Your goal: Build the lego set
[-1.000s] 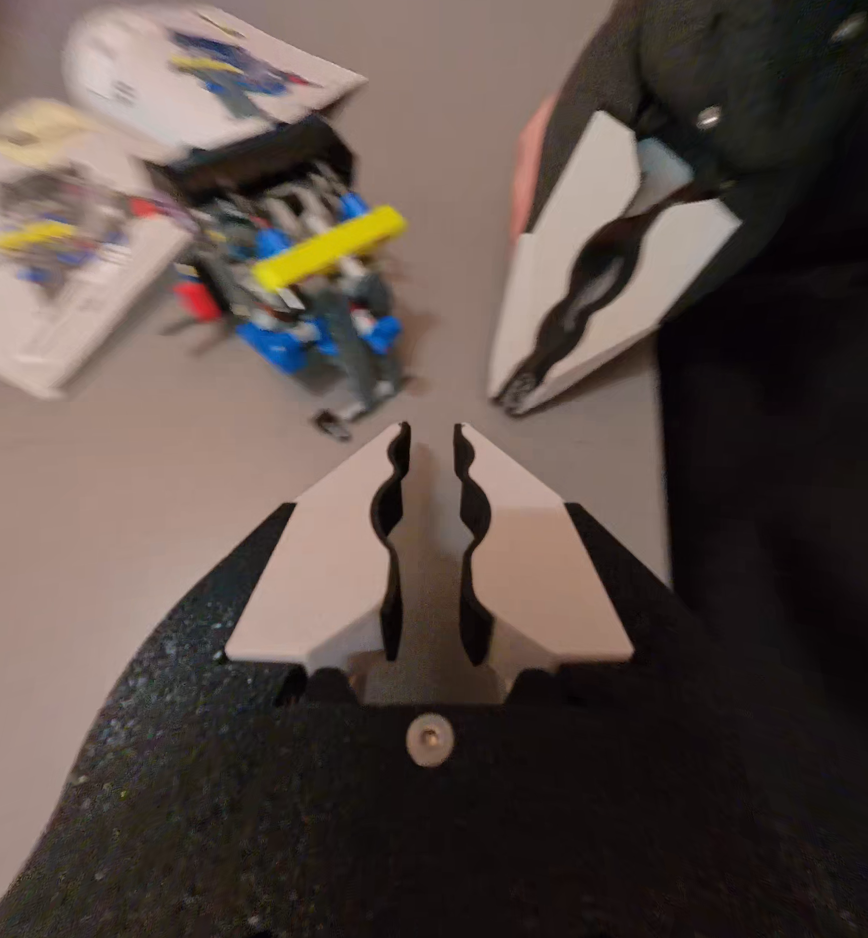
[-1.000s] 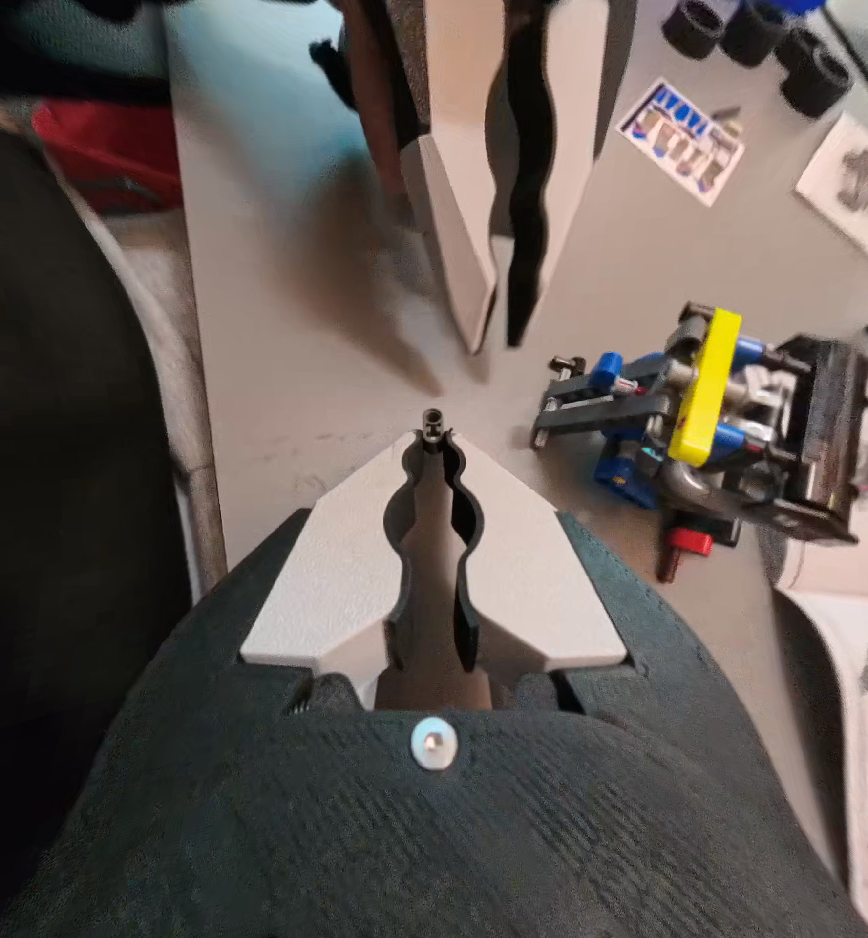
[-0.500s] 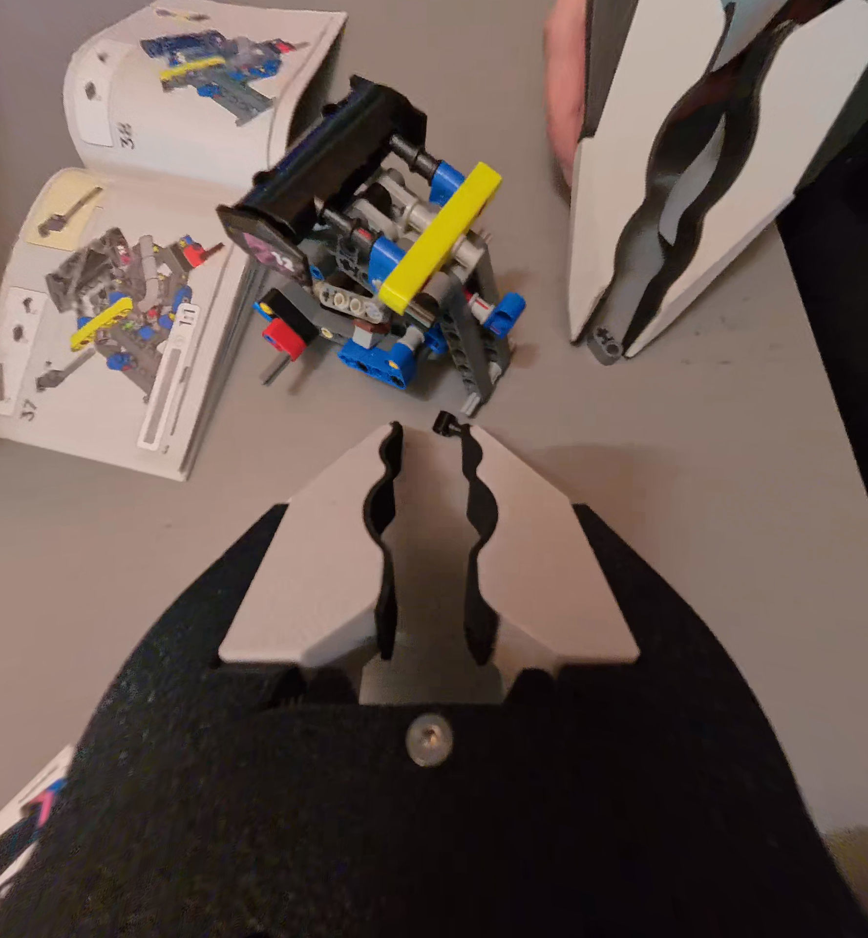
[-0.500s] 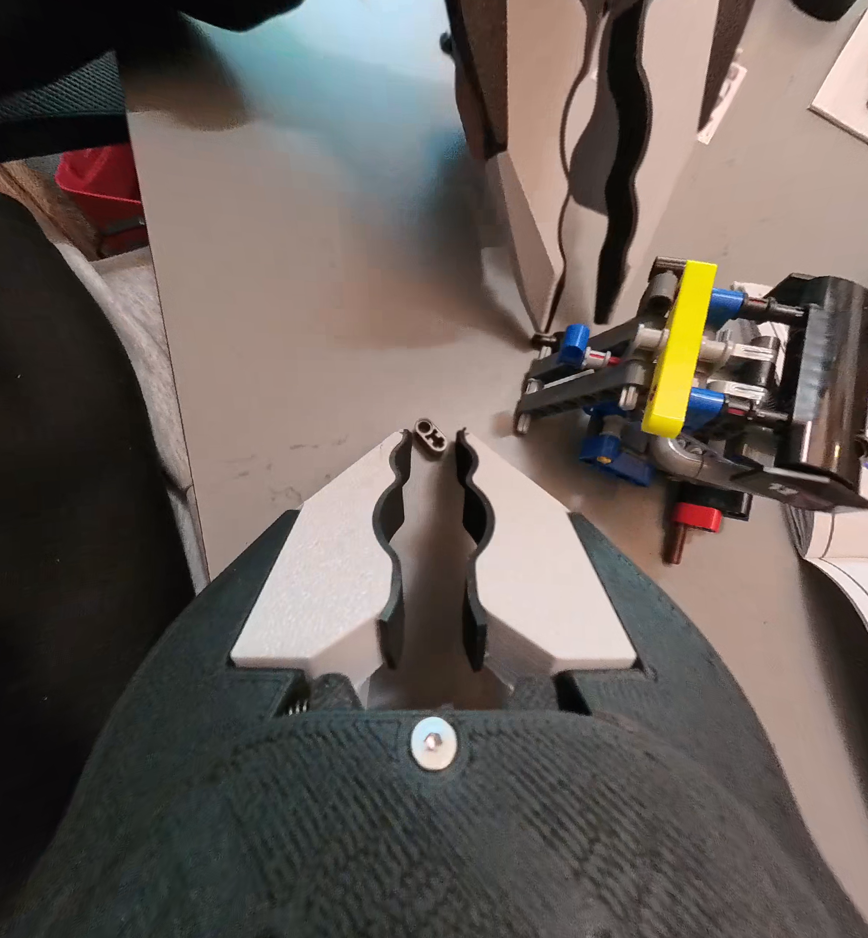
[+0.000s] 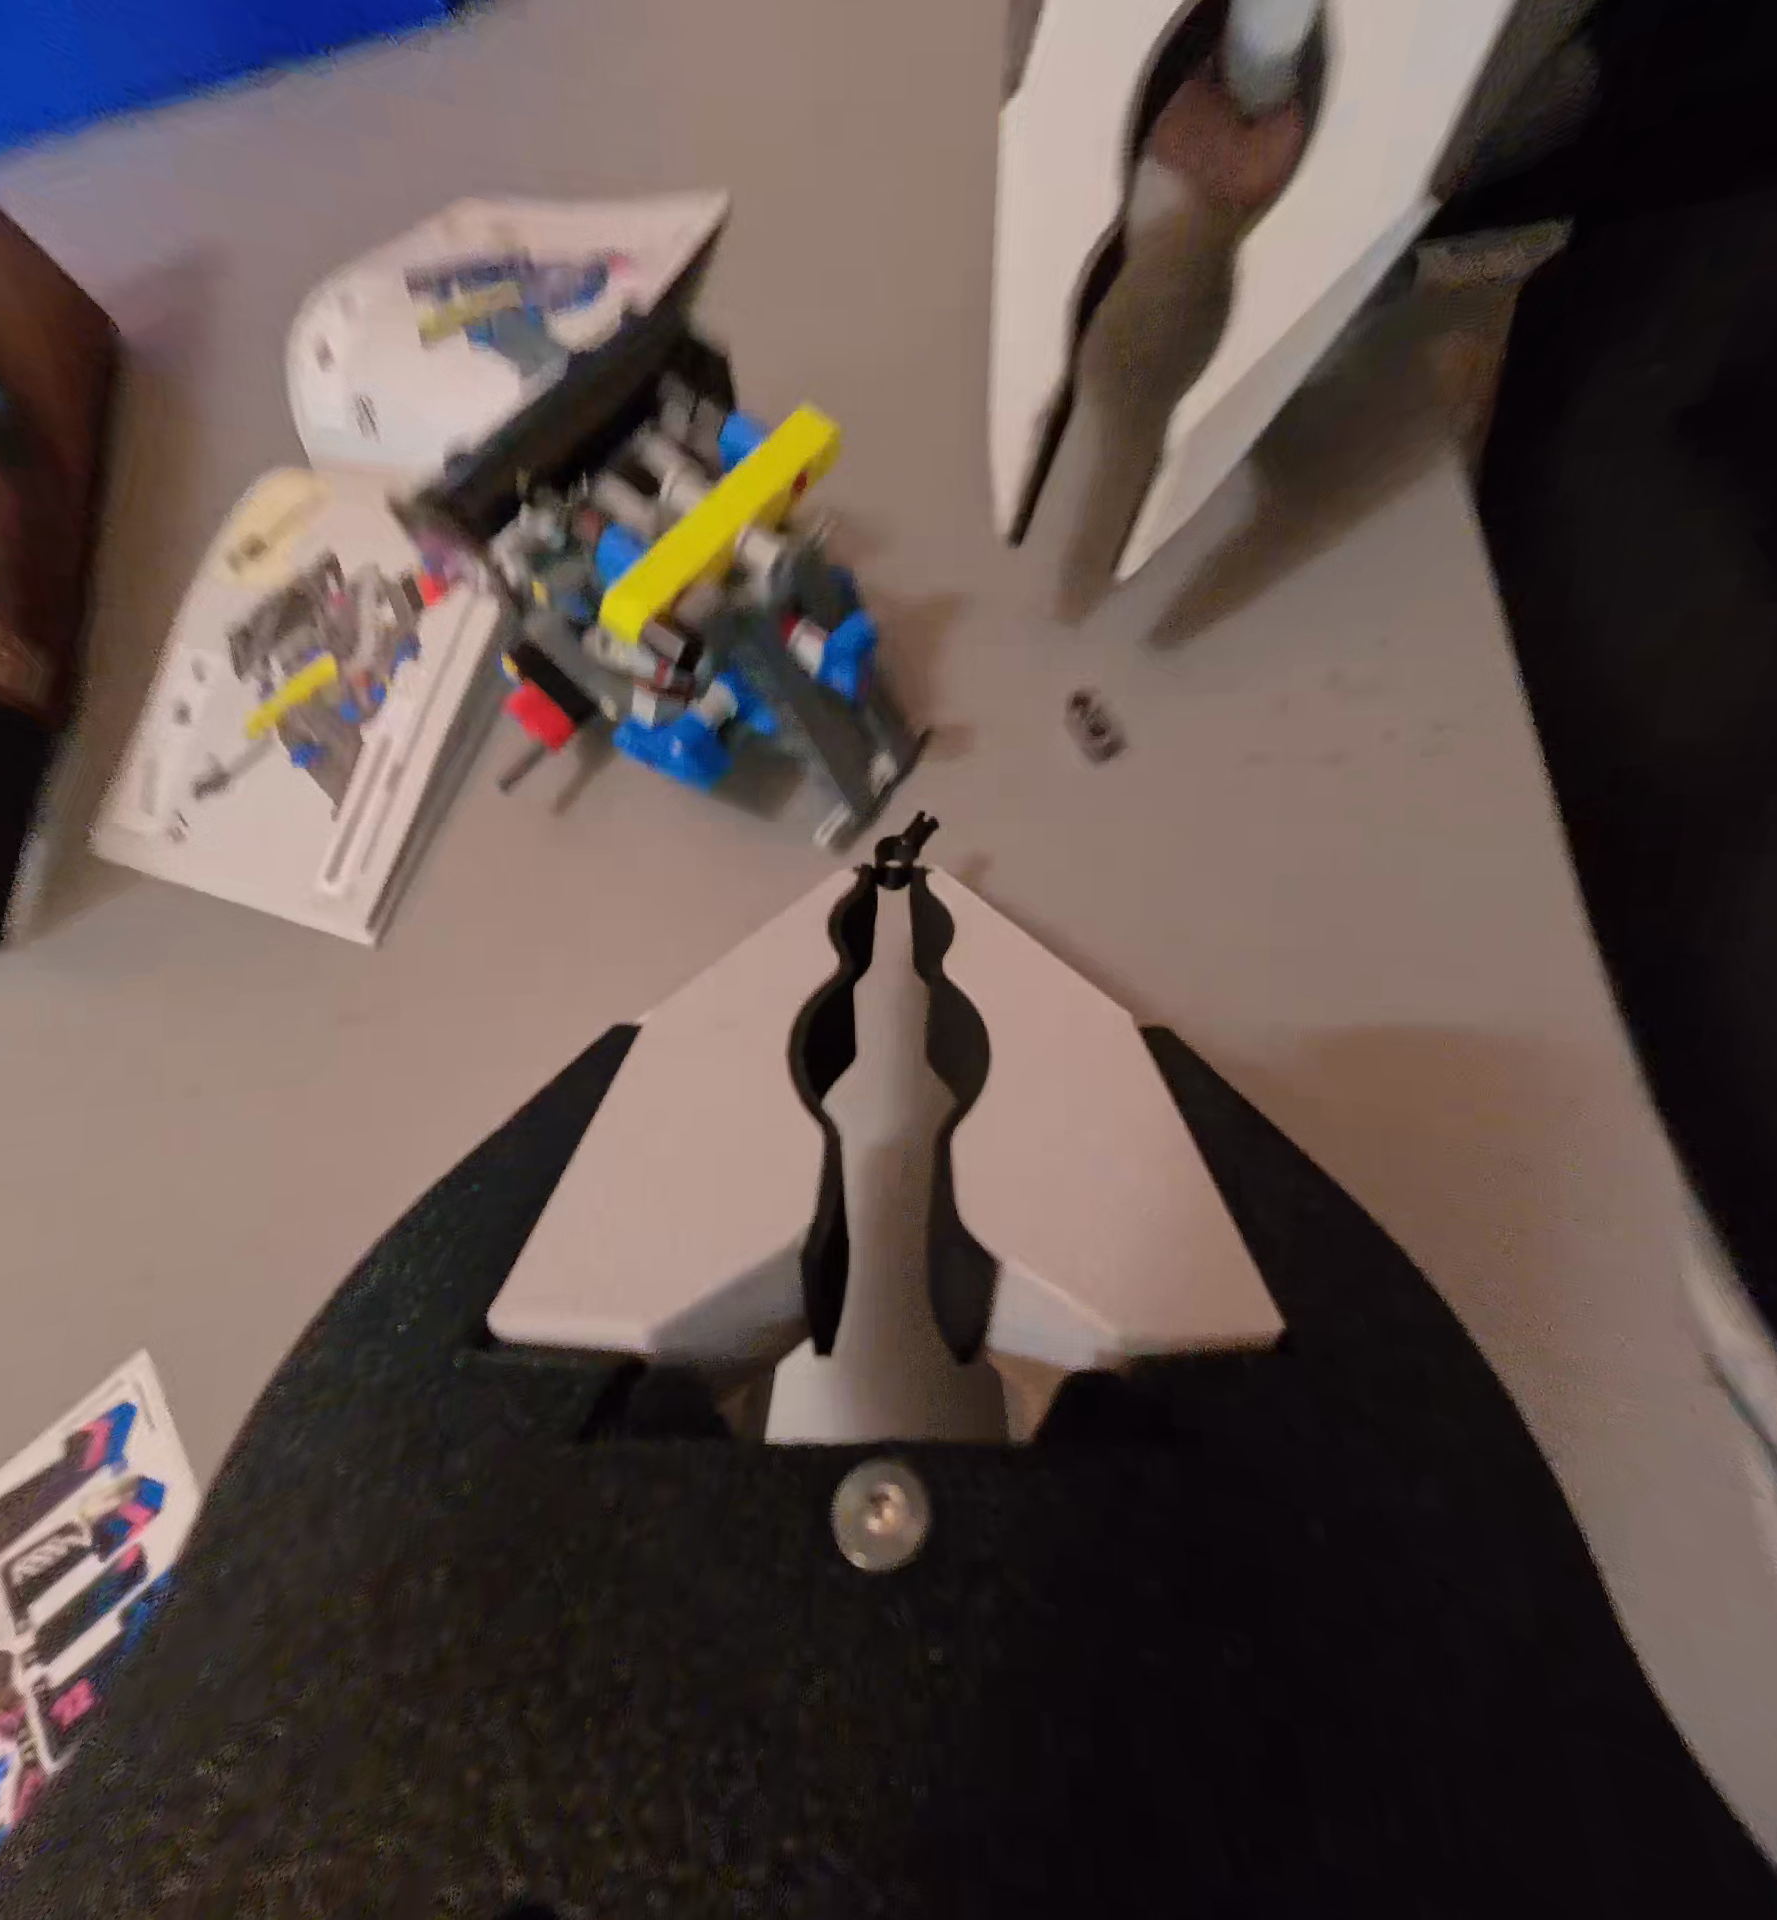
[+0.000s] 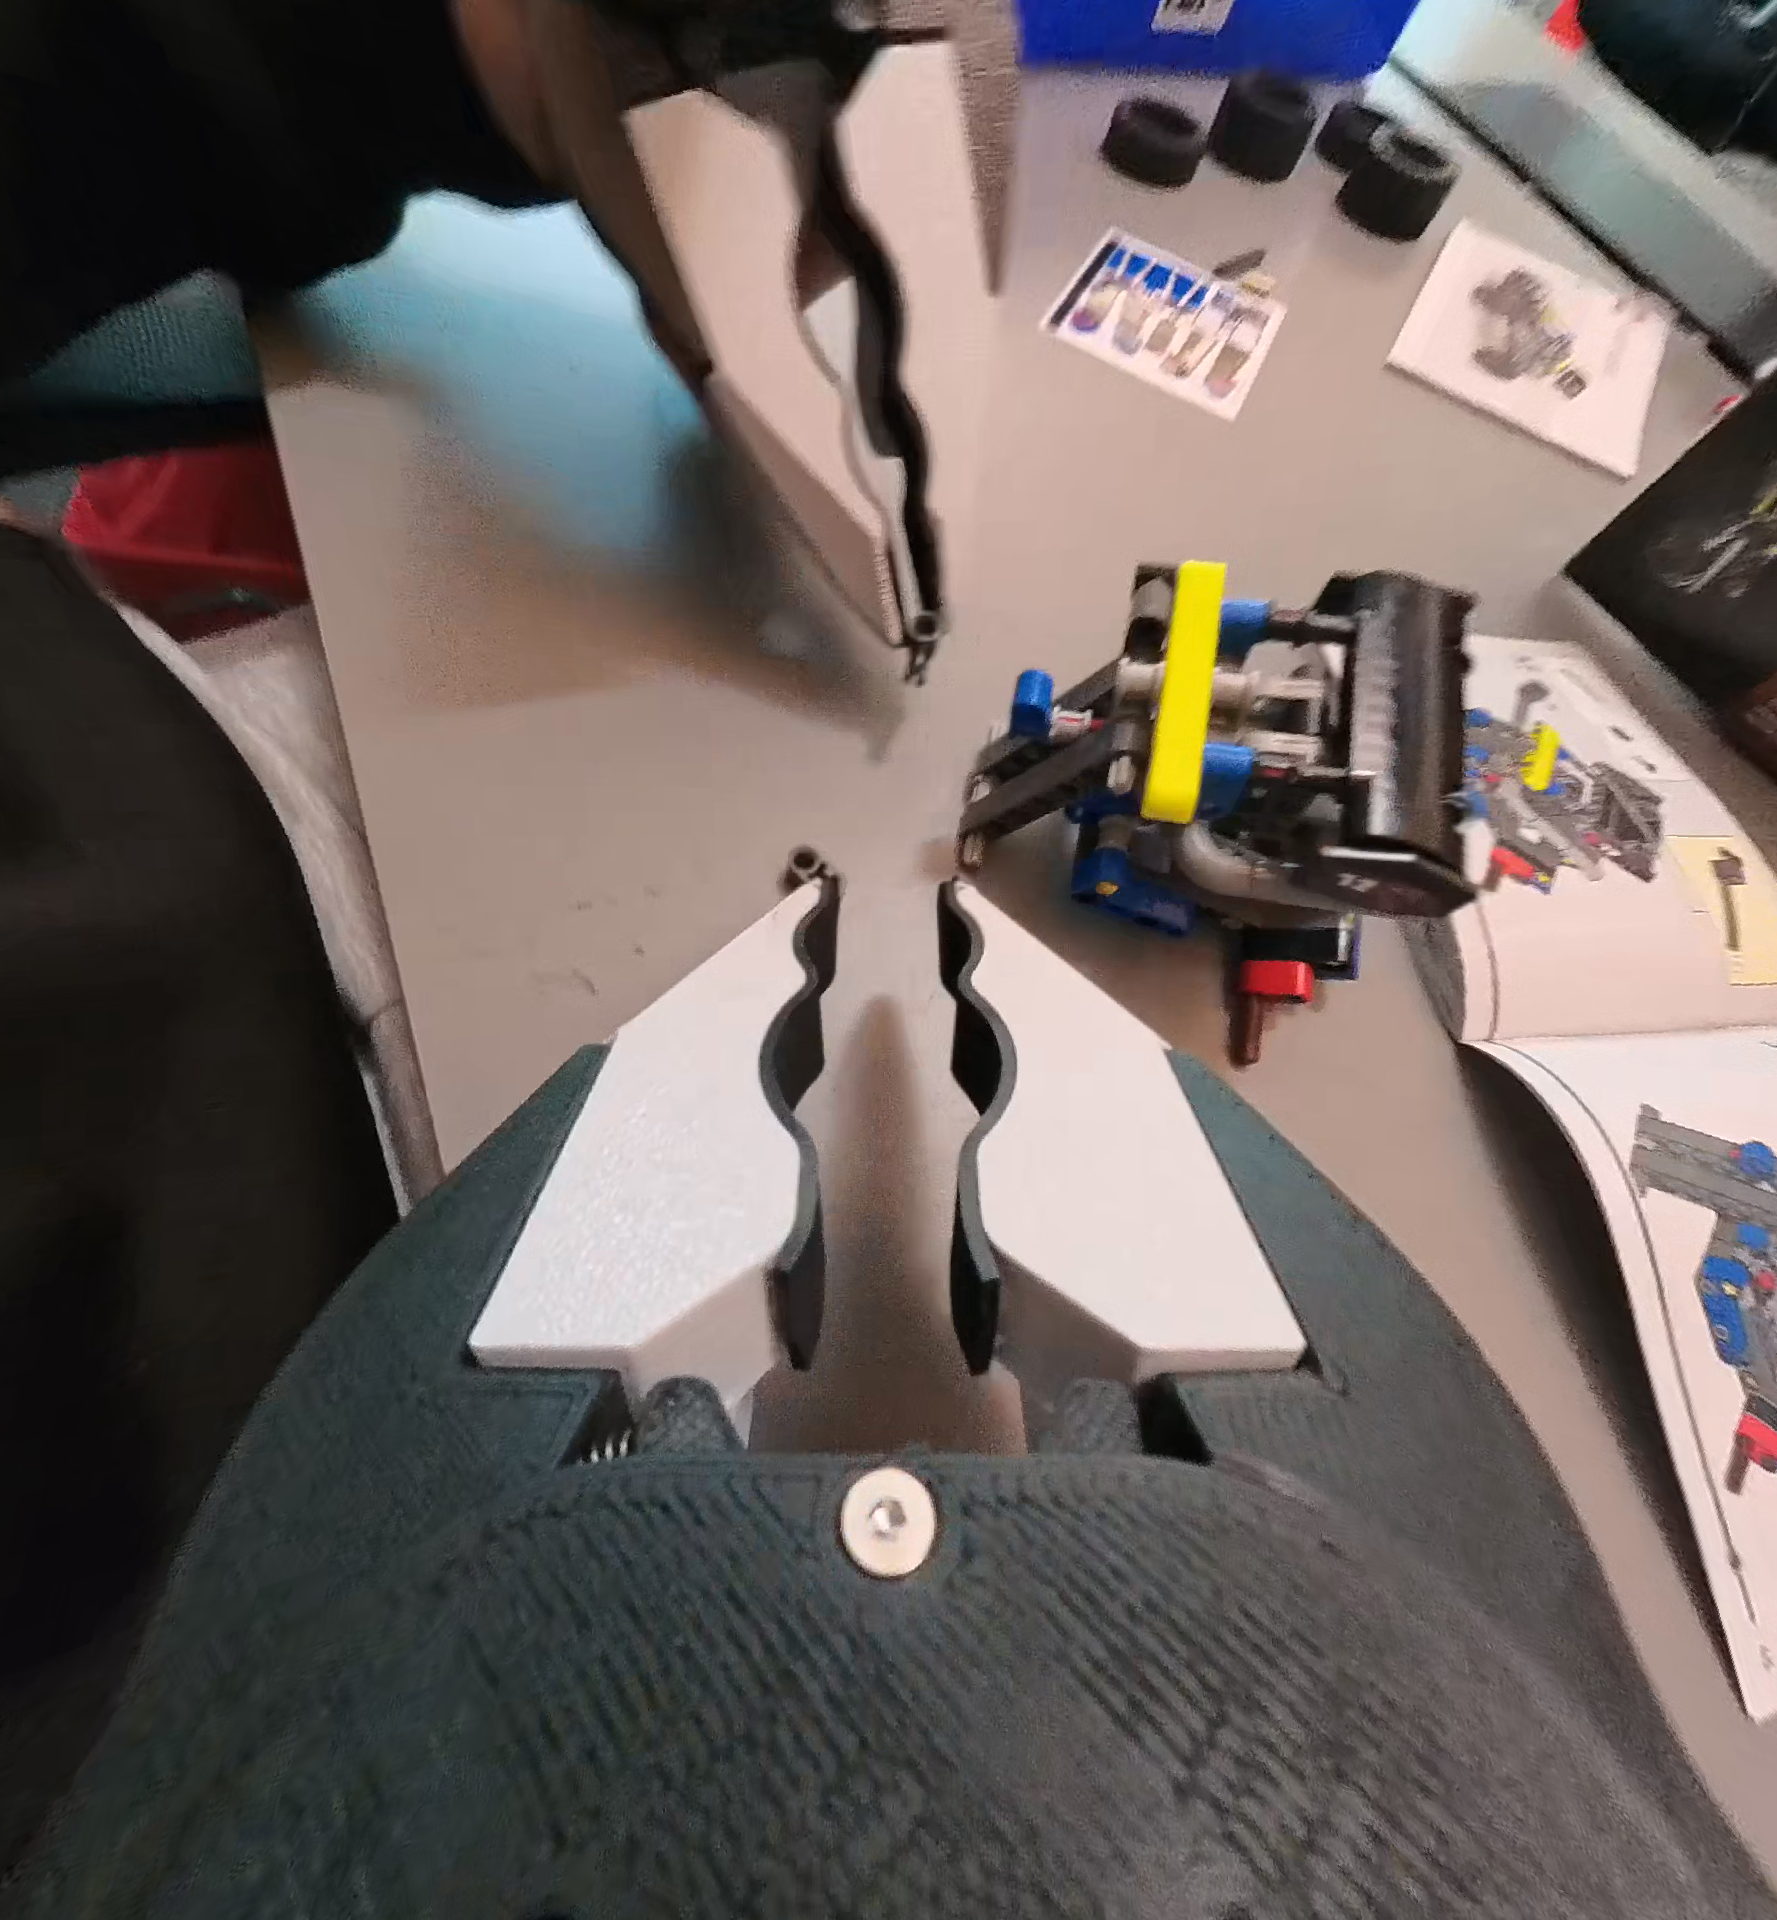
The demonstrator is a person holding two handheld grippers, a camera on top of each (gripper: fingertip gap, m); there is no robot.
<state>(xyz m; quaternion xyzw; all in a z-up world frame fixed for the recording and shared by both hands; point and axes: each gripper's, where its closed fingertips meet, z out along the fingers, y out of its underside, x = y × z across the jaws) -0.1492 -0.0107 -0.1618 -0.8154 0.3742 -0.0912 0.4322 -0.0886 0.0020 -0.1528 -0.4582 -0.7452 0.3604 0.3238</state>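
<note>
Fingertips of my left gripper (image 5: 894, 871) clamp a small black pin (image 5: 907, 844), its long axis pointing up-frame toward the brick model (image 5: 697, 623) just beyond. My right gripper (image 6: 889, 896) stands apart, empty; a small grey connector (image 6: 806, 864) lies just outside its left fingertip. Booklet (image 5: 271, 717) print is blurred.

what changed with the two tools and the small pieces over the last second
The left tool closed on a small black pin it was only beside before. The right tool let go of the small grey connector, which now lies on the table by its left fingertip, and opened. The brick model and instruction booklet stayed put.
</note>
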